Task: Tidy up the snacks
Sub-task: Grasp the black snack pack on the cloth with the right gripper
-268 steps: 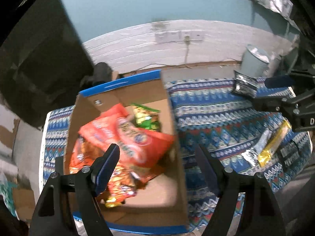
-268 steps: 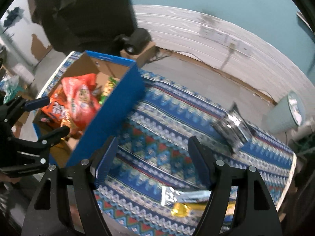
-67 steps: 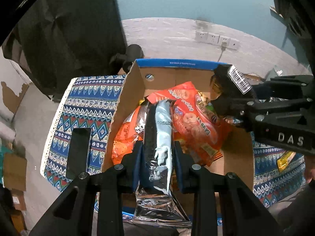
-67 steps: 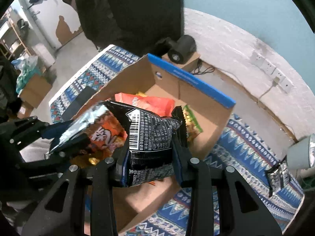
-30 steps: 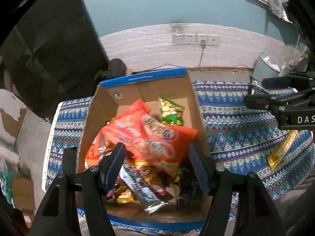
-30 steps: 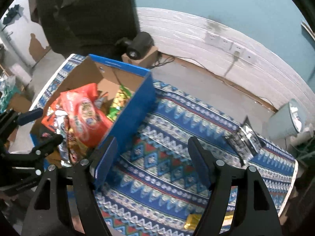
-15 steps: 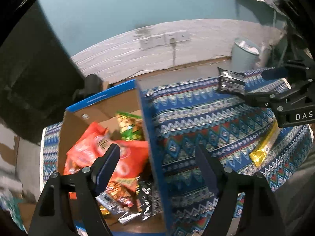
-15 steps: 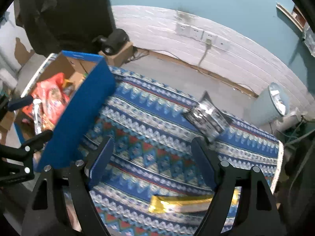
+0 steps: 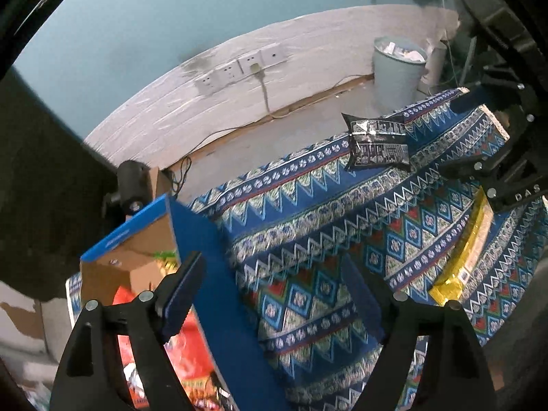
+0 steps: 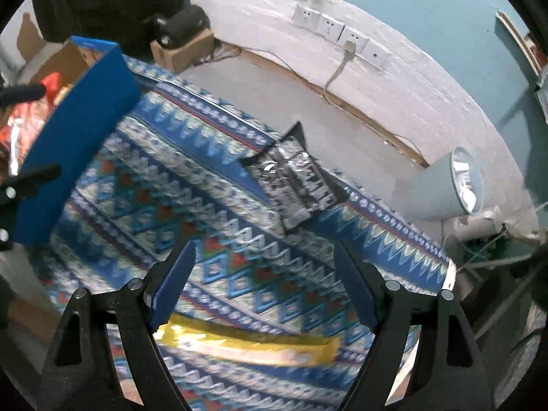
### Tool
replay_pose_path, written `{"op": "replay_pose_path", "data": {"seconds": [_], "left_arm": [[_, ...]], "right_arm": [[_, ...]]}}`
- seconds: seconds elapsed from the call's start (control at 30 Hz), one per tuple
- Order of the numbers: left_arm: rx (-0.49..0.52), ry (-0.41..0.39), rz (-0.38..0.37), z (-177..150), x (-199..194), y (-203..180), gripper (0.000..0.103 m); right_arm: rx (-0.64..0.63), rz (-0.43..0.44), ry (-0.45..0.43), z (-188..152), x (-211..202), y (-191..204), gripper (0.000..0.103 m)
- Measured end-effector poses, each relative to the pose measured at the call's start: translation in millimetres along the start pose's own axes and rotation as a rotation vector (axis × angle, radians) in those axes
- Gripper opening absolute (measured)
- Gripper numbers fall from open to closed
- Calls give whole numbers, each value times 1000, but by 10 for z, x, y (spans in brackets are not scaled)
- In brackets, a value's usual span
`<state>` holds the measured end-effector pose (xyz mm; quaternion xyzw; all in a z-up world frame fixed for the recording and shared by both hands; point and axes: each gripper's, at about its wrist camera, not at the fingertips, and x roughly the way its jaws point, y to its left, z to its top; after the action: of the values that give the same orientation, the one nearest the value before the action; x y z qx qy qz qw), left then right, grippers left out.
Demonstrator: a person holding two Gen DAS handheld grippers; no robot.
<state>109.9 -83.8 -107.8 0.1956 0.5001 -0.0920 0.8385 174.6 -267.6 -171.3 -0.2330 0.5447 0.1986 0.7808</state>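
A blue cardboard box [image 9: 219,294] of snack packets stands at the left of the patterned cloth [image 9: 308,239]; it also shows in the right wrist view [image 10: 75,137]. A black foil packet [image 9: 376,145] lies at the far edge of the cloth, seen also in the right wrist view [image 10: 291,185]. A yellow snack bar [image 9: 462,260] lies near the right, just below my right gripper in its view [image 10: 246,342]. My left gripper [image 9: 274,294] is open and empty over the box's right wall. My right gripper [image 10: 263,287] is open and empty above the yellow bar.
A pale bin [image 9: 397,72] stands on the floor behind the cloth, also in the right wrist view [image 10: 452,188]. Wall sockets [image 9: 239,66] with a cable are on the white wall. A small black device [image 9: 132,188] sits on a carton behind the box.
Both grippers have let go of their packets into the box and swung right, away from it. The right gripper now hangs over the yellow bar and black packet.
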Motion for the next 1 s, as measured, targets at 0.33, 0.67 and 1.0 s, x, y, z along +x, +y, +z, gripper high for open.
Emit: {"op": "replay_pose_path", "data": {"seconds": [0.33,0.67,1.0], "left_arm": [[9,44,-27,284,560,-30,83],[41,82,-46,442,1045,-99,83],[12,132,-78,467,1332,-121,83]], "right_arm": [[-36,59,35,196,526,-313,82],[-137,44,40,383,913,-271,82],[-175,28,88,402,1245,-160,82]]}}
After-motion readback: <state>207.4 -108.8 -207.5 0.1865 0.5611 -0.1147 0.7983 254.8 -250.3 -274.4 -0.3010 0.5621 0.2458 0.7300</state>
